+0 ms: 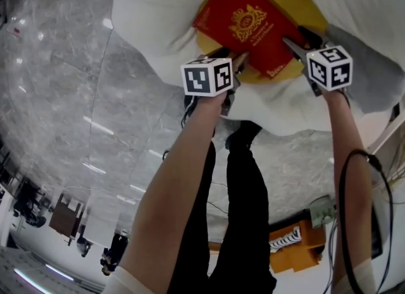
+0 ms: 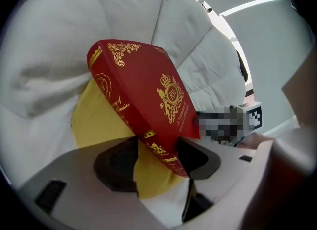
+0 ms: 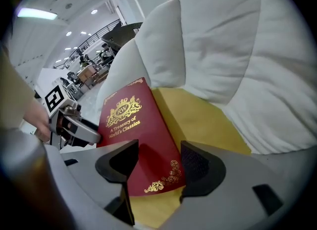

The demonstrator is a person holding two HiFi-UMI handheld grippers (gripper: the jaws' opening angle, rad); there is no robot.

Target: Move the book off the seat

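The red book (image 1: 250, 24) lies tilted on the white padded seat's (image 1: 158, 8) yellow cushion (image 1: 297, 2), a corner inside the wide-open jaws of both the left gripper (image 2: 157, 160) and right gripper (image 3: 158, 164), seemingly unclamped.

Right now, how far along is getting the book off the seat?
Done: both tongs are at the red book. In hand: the left tongs straddle its spine corner and the right tongs stand open around another corner; neither is clamped. Left: grip, lift and carry it clear, as it lies on the yellow seat cushion.
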